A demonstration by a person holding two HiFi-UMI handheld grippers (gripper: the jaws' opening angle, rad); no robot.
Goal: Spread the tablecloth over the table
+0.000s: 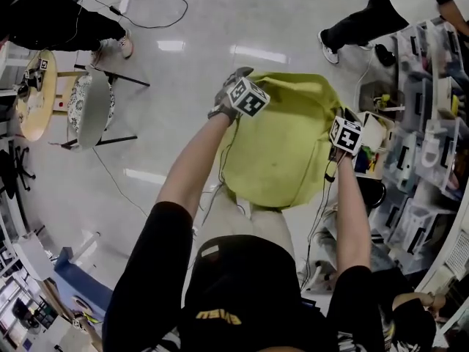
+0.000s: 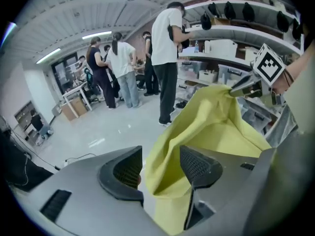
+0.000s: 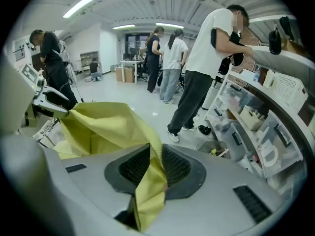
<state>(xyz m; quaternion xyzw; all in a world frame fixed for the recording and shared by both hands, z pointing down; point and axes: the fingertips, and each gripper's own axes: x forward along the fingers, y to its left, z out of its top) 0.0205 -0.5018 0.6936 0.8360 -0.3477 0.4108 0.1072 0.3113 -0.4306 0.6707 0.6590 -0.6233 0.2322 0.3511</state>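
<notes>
The yellow-green tablecloth (image 1: 278, 145) hangs bunched between my two grippers, in front of me above the floor. No table shows beneath it. My left gripper (image 1: 238, 75) is at the cloth's upper left corner. In the left gripper view its jaws (image 2: 160, 168) stand apart, and a fold of the tablecloth (image 2: 216, 127) lies loosely between them, against the right-hand pad. My right gripper (image 1: 343, 116) holds the cloth's right edge. In the right gripper view the jaws (image 3: 156, 163) are nearly together, pinching a strip of the tablecloth (image 3: 103, 127).
Shelves with storage bins (image 1: 425, 123) stand close on the right. At the left are a round wooden table (image 1: 35, 94) and a chair (image 1: 91, 108). Cables (image 1: 154, 9) lie on the floor. A person (image 1: 366, 20) stands beyond the cloth, and several more people (image 2: 123, 68) stand farther back.
</notes>
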